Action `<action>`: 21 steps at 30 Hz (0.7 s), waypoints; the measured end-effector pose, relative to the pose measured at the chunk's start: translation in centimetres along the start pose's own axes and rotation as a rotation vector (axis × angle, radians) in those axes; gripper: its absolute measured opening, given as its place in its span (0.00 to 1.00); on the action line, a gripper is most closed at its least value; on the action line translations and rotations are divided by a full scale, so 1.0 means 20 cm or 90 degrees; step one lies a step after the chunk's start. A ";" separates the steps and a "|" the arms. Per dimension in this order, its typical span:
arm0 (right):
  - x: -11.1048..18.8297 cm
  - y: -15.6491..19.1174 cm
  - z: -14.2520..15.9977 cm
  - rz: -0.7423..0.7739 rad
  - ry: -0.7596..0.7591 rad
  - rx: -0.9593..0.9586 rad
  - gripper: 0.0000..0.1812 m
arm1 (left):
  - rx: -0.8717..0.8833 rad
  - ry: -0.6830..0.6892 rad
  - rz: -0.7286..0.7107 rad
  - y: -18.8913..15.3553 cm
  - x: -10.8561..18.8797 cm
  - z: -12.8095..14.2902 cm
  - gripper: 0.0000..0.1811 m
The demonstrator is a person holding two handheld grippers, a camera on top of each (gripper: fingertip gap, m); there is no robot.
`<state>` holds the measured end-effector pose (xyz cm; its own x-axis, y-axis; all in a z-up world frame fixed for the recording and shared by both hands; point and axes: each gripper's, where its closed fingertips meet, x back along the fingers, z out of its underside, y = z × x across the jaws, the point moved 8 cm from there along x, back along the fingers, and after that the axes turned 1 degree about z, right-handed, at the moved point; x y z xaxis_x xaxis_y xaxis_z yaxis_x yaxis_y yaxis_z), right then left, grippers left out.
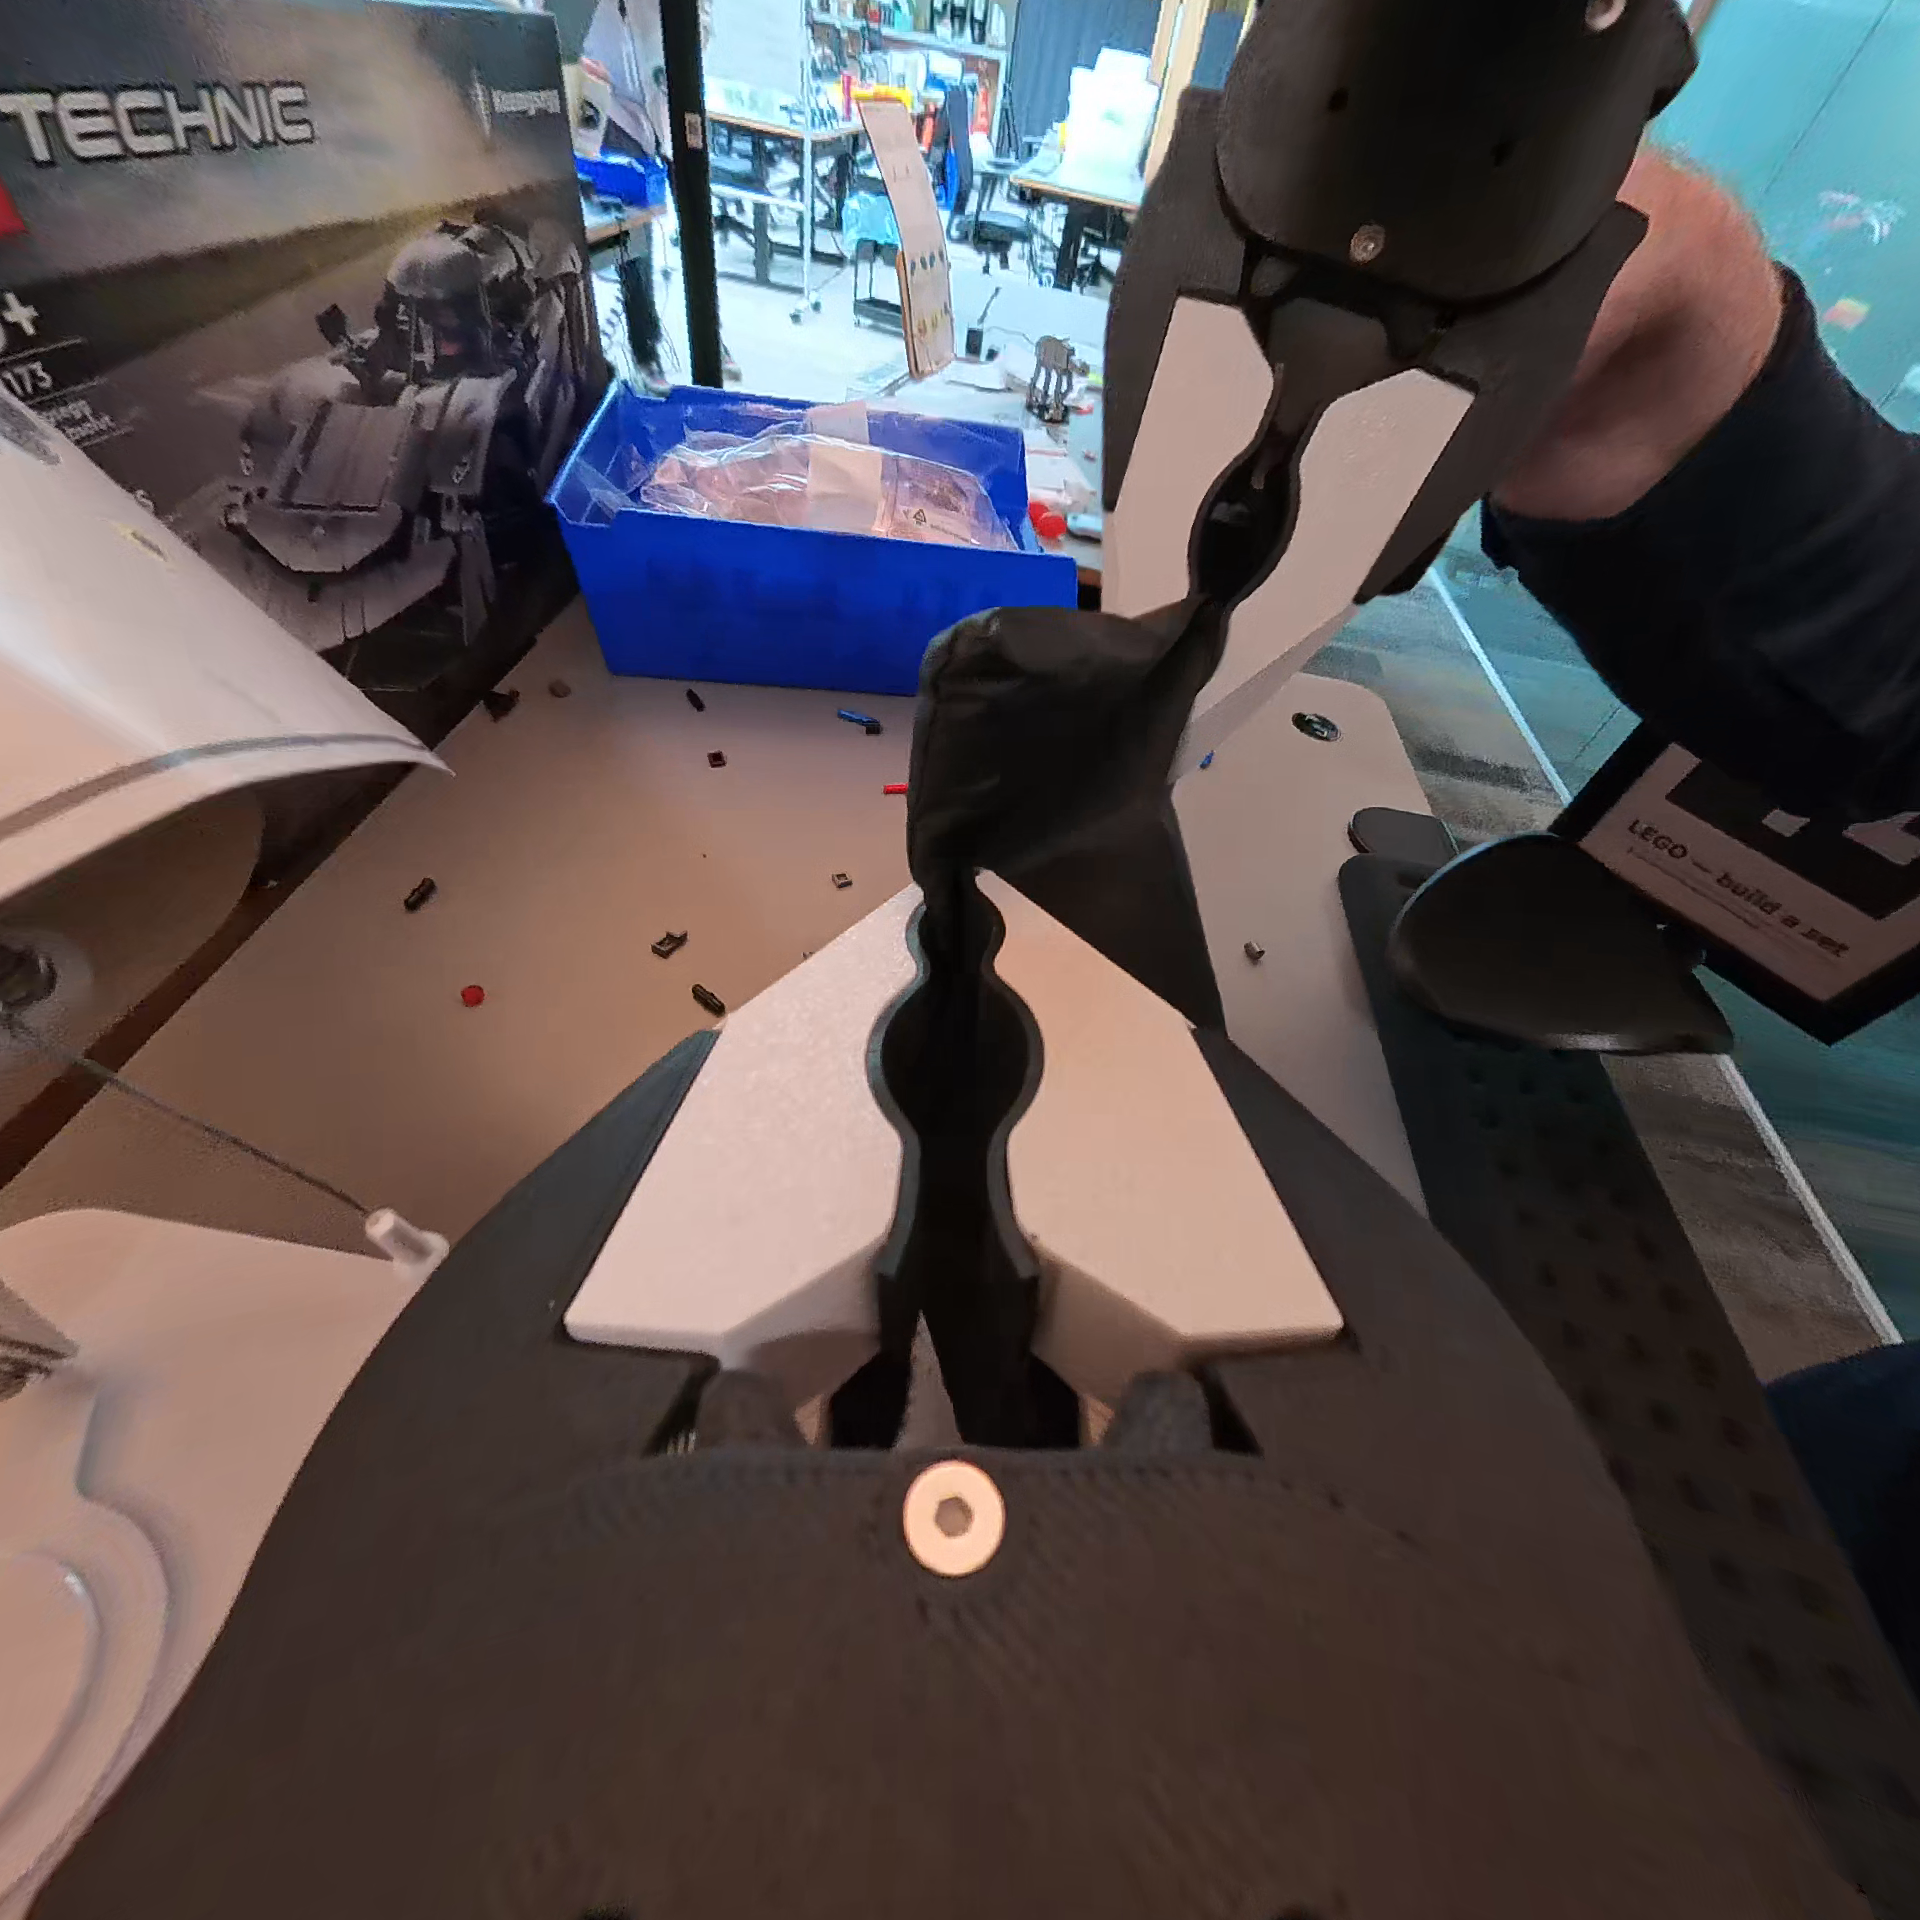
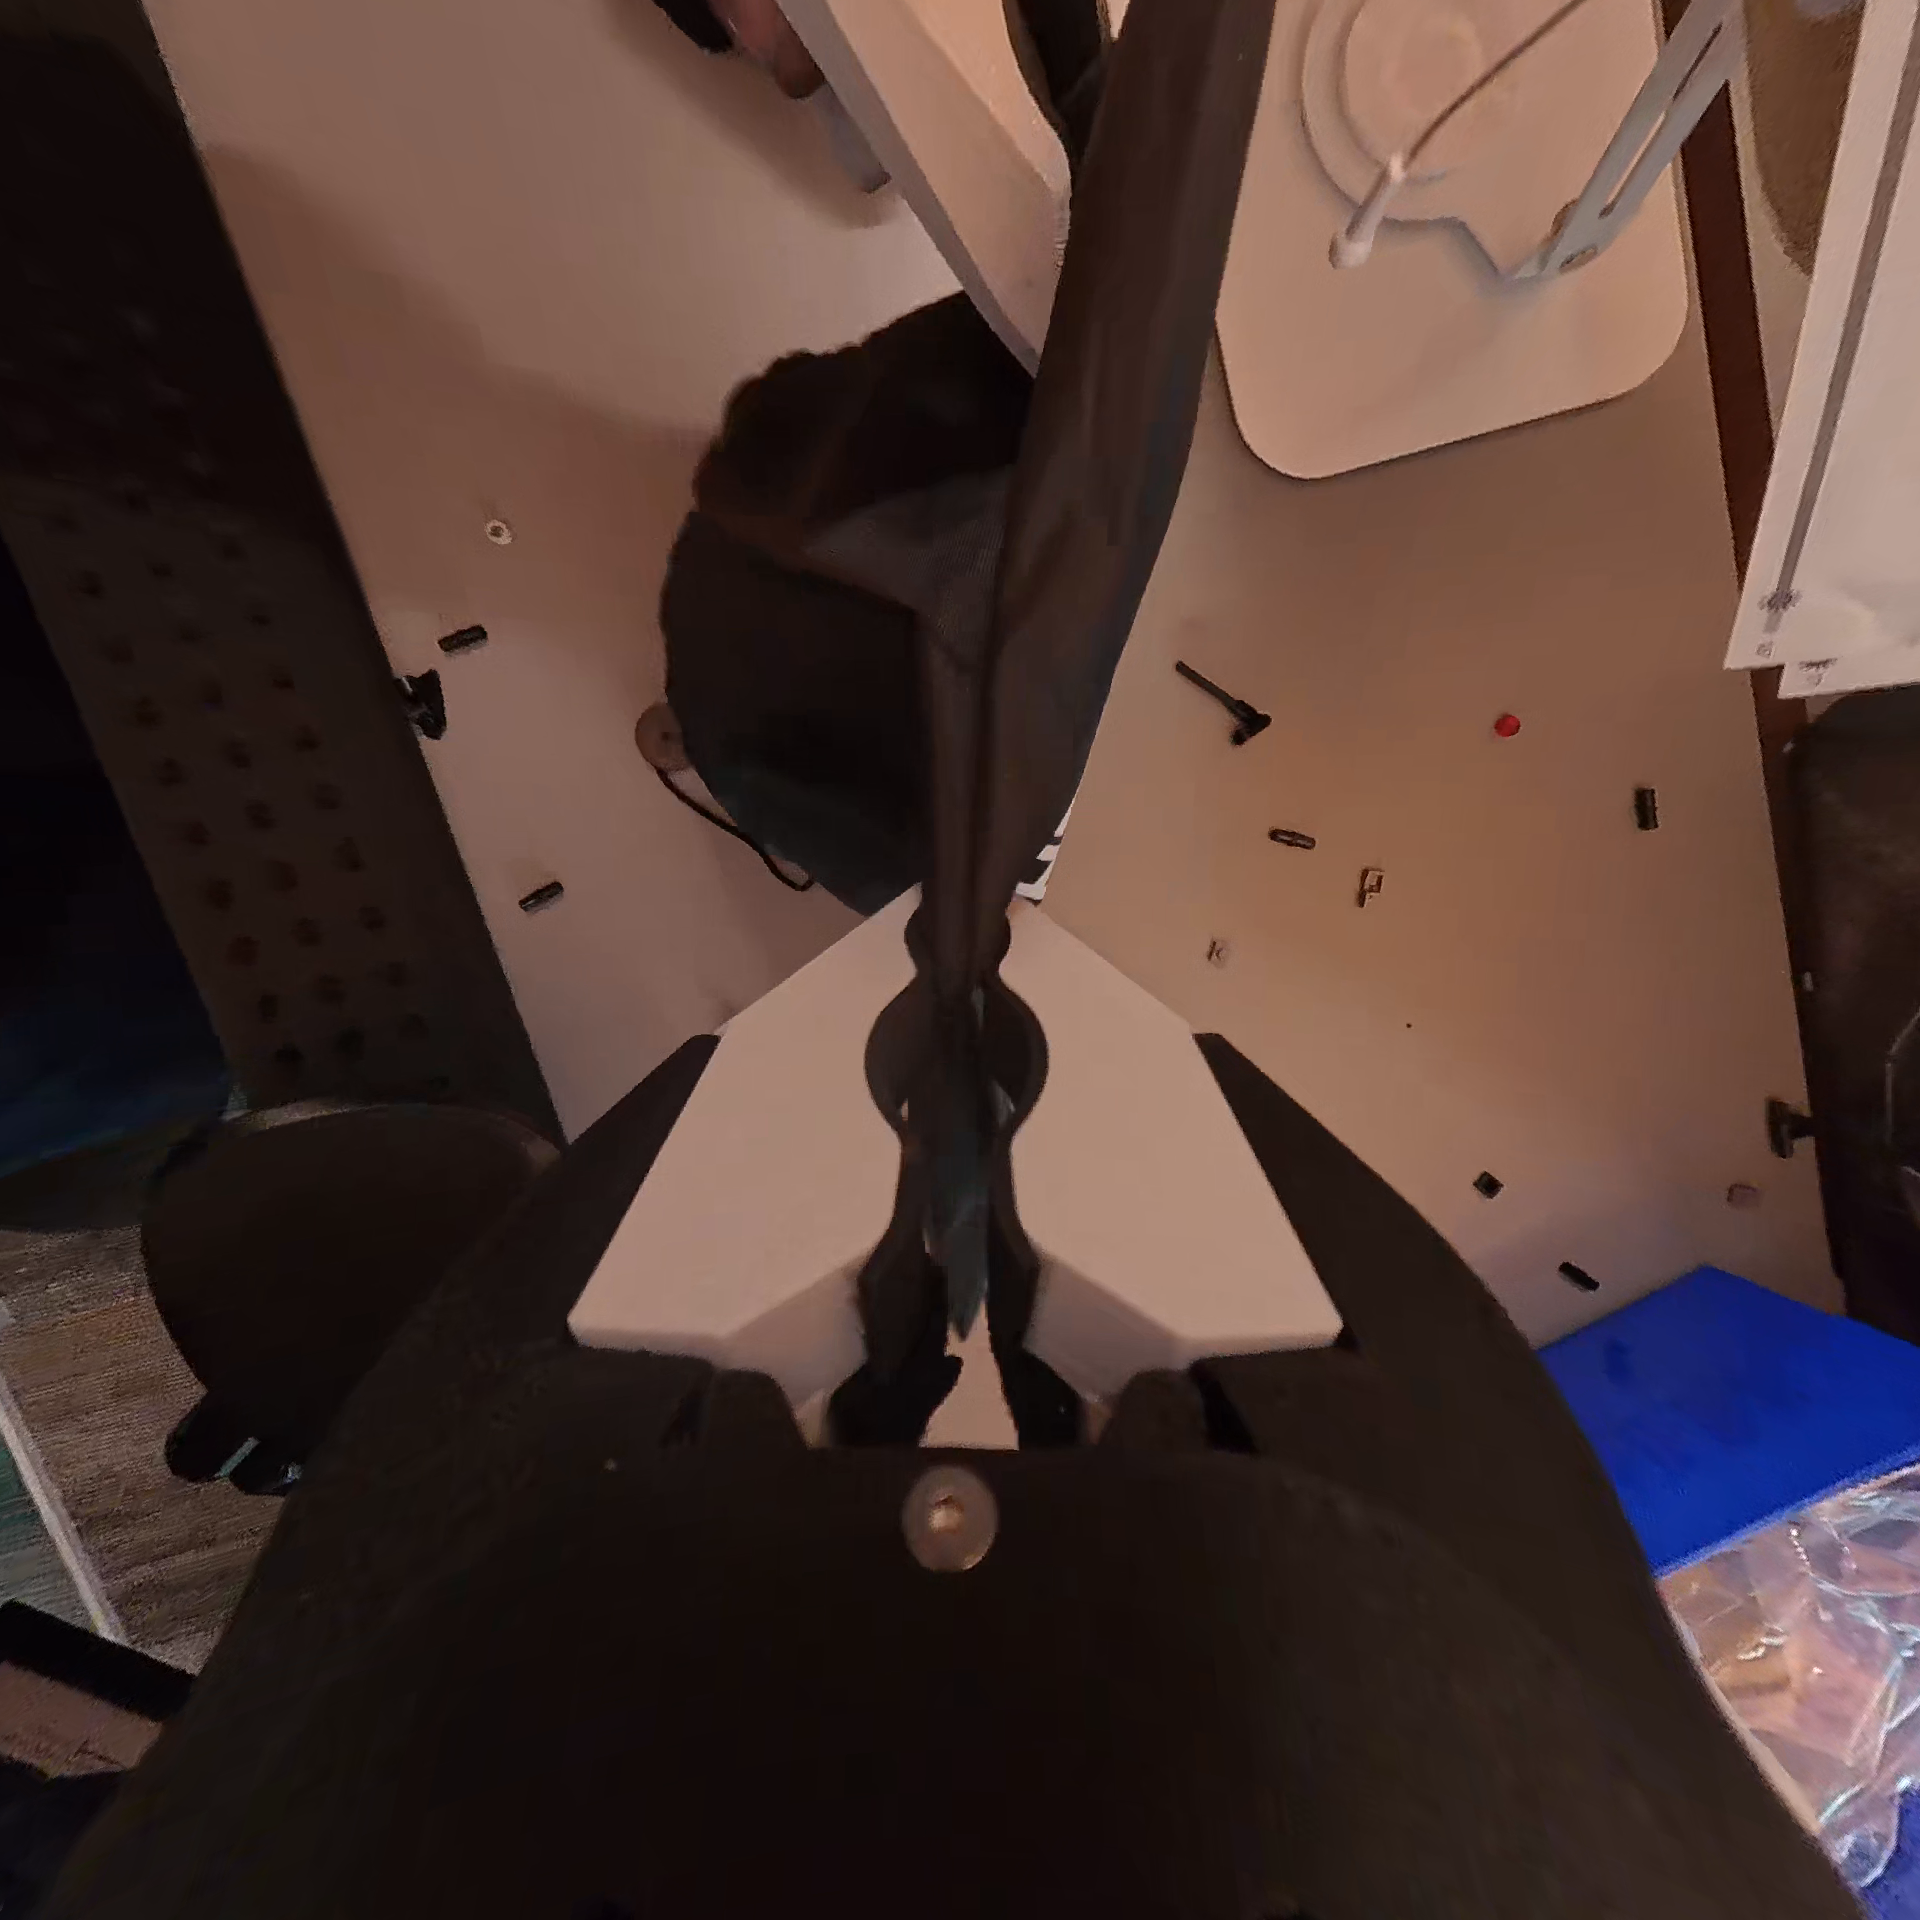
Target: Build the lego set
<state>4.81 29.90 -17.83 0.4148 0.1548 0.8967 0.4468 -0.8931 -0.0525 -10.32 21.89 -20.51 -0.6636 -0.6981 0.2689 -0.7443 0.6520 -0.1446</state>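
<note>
A black soft bag point(image 1: 1049, 748) hangs stretched between my two grippers above the table. My left gripper point(image 1: 961, 904) is shut on its near end, and the black material runs down between the white fingers. My right gripper point(image 1: 1210, 608) comes in from the upper right, held by a gloved hand, and is shut on the bag's other end. In the right wrist view the right gripper point(image 2: 961, 925) pinches the same black bag point(image 2: 1101, 416), which runs up and away toward a white finger of the left gripper point(image 2: 935, 135).
Small loose pieces lie scattered on the light table point(image 1: 582, 831): a red round piece point(image 1: 473, 995), black pins point(image 1: 420, 894), a blue pin point(image 1: 857, 717), a black axle point(image 2: 1221, 701). A blue bin point(image 1: 810, 613) with clear bags stands behind, beside the set's box point(image 1: 312, 312). An open booklet point(image 1: 156, 665) is at the left. The grippers' ends are close to 8 centimeters from one another. The black axle point(image 2: 1221, 701) is about equally far from each gripper, around 20 centimeters.
</note>
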 end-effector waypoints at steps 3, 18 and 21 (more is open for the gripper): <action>0.01 0.01 0.00 0.009 -0.007 -0.004 0.08 | -0.011 -0.017 -0.011 -0.01 0.04 0.04 0.00; 0.07 -0.02 0.17 -0.046 -0.140 -0.095 0.00 | 0.004 -0.078 0.012 -0.01 0.17 0.05 0.00; 0.10 0.00 0.15 -0.049 -0.152 -0.082 0.00 | 0.018 -0.084 0.028 -0.01 0.20 0.04 0.00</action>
<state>7.94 31.52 -17.30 0.5654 0.3054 0.7662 0.3857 -0.9190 0.0817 -12.82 18.69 -20.14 -0.6986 -0.7027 0.1348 -0.7146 0.6758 -0.1809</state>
